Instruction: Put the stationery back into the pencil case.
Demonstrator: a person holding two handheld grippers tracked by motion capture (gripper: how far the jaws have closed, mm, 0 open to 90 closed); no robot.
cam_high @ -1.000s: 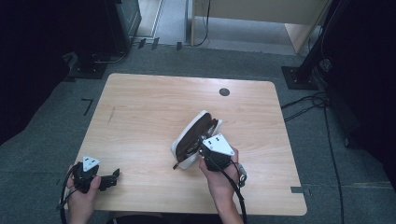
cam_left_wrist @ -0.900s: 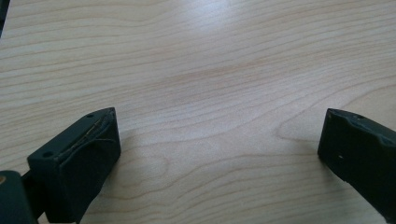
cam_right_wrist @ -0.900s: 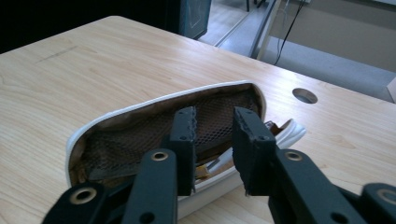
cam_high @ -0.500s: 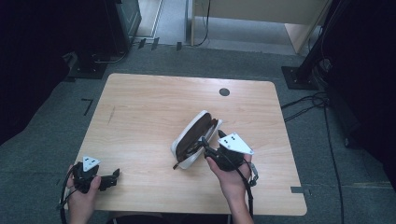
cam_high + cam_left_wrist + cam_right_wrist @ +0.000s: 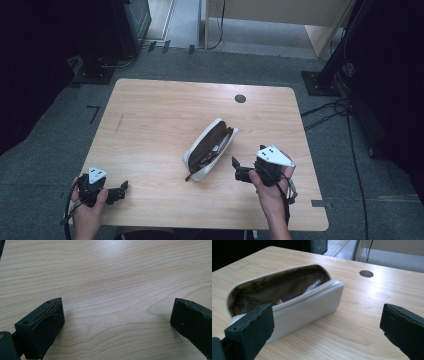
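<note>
My right tongs (image 5: 235, 168) have just pulled back from the open pouch (image 5: 210, 148) mid-bench, jaws wide and empty, so it stands released, while my left tongs (image 5: 122, 190) gape idle near the front-left corner.

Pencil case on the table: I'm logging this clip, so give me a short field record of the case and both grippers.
item: white pencil case, brown lining
state: unzipped, mouth open, contents inside, lying mid-table
table: light wood, round cable hole
right gripper: open, beside the case, not touching it
left gripper: open, over bare wood at the near left corner
</note>
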